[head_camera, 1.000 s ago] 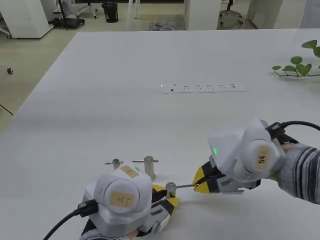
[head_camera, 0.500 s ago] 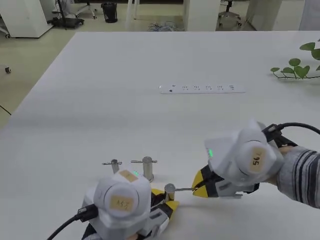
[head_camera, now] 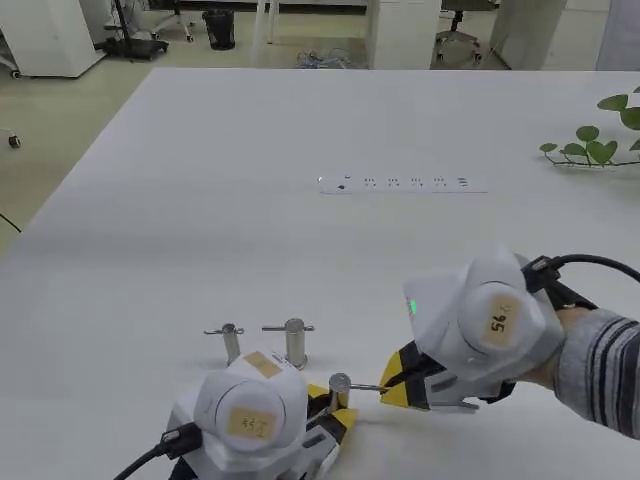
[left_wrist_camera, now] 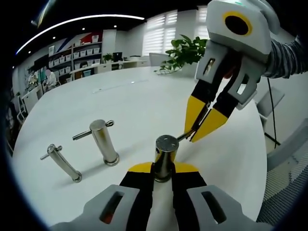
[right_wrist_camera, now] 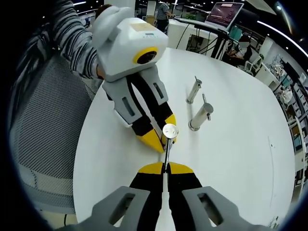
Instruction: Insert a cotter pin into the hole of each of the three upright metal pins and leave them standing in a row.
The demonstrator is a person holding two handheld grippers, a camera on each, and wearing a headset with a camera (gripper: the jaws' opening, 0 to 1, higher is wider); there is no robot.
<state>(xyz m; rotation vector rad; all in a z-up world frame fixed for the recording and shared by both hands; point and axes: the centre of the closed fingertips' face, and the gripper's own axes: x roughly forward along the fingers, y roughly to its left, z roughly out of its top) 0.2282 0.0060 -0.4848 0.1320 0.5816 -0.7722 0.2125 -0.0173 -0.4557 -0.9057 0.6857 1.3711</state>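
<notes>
The head view looks forward and down from the near edge of the tabletop (head_camera: 250,200), across to its far edge, with the work close beneath. The left gripper view sits low, just above the tabletop. It looks along its jaws past the clamped metal pin (left_wrist_camera: 165,149) at the right gripper (left_wrist_camera: 194,134), which is very near. The right gripper view faces back from higher up, along the pinched cotter pin (right_wrist_camera: 167,151) toward the left gripper (right_wrist_camera: 161,138). All three views share that metal pin and the two other pins (head_camera: 294,340) (head_camera: 231,340) beside it.
</notes>
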